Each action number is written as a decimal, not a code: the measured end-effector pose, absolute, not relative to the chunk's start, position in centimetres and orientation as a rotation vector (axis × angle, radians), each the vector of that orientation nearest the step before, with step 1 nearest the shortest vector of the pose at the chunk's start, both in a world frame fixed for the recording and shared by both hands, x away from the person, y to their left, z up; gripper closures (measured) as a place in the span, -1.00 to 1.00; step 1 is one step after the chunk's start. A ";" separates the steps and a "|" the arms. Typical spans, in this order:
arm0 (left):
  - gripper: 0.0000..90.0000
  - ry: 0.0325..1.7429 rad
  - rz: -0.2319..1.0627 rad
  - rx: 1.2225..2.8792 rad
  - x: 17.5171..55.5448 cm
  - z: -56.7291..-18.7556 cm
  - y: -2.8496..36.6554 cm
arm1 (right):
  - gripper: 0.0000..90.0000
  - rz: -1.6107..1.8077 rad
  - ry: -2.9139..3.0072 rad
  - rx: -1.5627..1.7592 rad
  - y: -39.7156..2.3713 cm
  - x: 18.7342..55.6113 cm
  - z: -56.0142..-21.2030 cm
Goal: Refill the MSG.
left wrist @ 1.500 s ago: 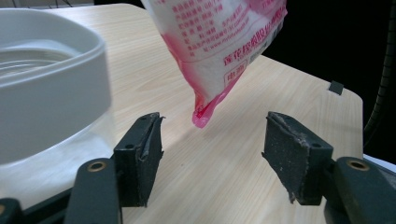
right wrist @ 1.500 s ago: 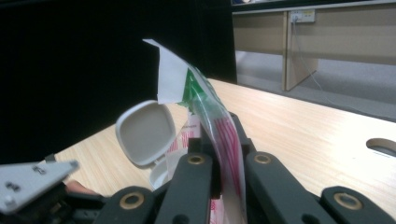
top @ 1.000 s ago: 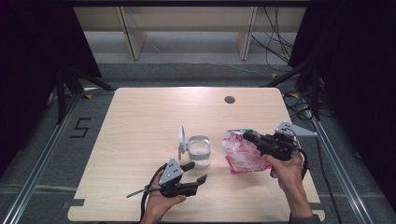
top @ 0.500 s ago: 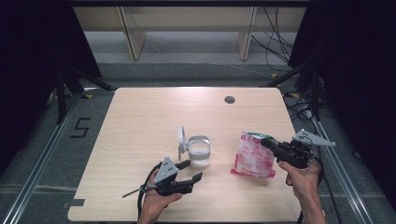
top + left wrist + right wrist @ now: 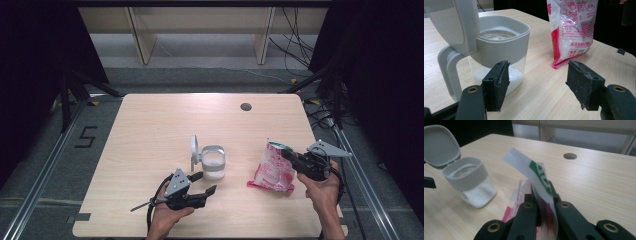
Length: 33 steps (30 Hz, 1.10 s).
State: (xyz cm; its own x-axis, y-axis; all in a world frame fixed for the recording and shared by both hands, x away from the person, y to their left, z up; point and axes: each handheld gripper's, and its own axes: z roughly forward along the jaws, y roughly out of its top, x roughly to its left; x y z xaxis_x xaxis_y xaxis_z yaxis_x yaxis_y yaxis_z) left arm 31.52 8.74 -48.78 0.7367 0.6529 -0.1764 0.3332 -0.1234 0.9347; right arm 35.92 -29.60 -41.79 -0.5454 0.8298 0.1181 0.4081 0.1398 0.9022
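Observation:
A clear jar (image 5: 213,162) with a grey collar and a raised flip lid (image 5: 194,149) stands mid-table, white grains in its bottom (image 5: 511,75). Just in front of it my left gripper (image 5: 205,182) is open, its pads (image 5: 499,83) empty and apart from the jar. A red and white plastic bag (image 5: 272,170) of white grains rests on the table at the right. My right gripper (image 5: 287,155) is shut on the bag's top edge, whose green and white strip (image 5: 534,175) sticks up from between the jaws.
The wooden table (image 5: 165,120) has a round cable hole (image 5: 245,106) at its far right. Dark stands and cables flank the table on the floor. Beyond the far edge stand shelf legs (image 5: 140,35).
My right gripper has carried the bag to the right and down, away from the jar, until its bottom rests on the table. The left gripper has stayed where it was.

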 end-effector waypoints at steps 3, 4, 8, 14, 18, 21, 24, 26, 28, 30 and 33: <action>-0.26 0.789 0.337 1.734 31.6 -48.8 8.8 | 0.99 1.318 2.029 1.172 -29.7 36.1 -42.2; -0.26 0.794 0.340 1.733 31.6 -48.8 8.8 | 1.00 1.311 2.032 1.210 -29.6 36.1 -42.3; -0.26 0.796 0.343 1.742 31.6 -48.8 8.9 | 1.00 1.303 2.032 1.200 -29.8 36.3 -42.6; -0.26 0.792 0.339 1.726 31.8 -48.9 9.0 | 1.00 1.265 1.996 1.153 -29.6 37.0 -43.1; -0.26 0.799 0.343 1.726 31.8 -48.9 9.0 | 0.99 1.227 1.995 1.191 -29.5 37.5 -43.3; -0.27 0.804 0.342 1.725 31.7 -48.8 9.0 | 0.96 1.231 1.986 1.216 -29.6 38.1 -43.7; -0.27 0.803 0.337 1.719 31.8 -49.0 9.0 | 0.89 1.226 1.981 1.263 -29.6 38.2 -43.9; -0.27 0.802 0.337 1.723 31.9 -49.0 9.2 | 0.83 1.244 1.969 1.284 -29.4 38.1 -44.0; -0.27 0.803 0.335 1.719 31.9 -49.0 9.2 | 0.83 1.237 1.972 1.287 -29.5 38.1 -44.1; -0.27 0.813 0.344 1.726 31.8 -49.0 9.4 | 0.80 1.241 1.969 1.300 -29.6 38.1 -44.2; -0.27 0.817 0.345 1.722 31.8 -49.0 9.5 | 0.75 1.247 1.953 1.296 -29.8 38.3 -44.5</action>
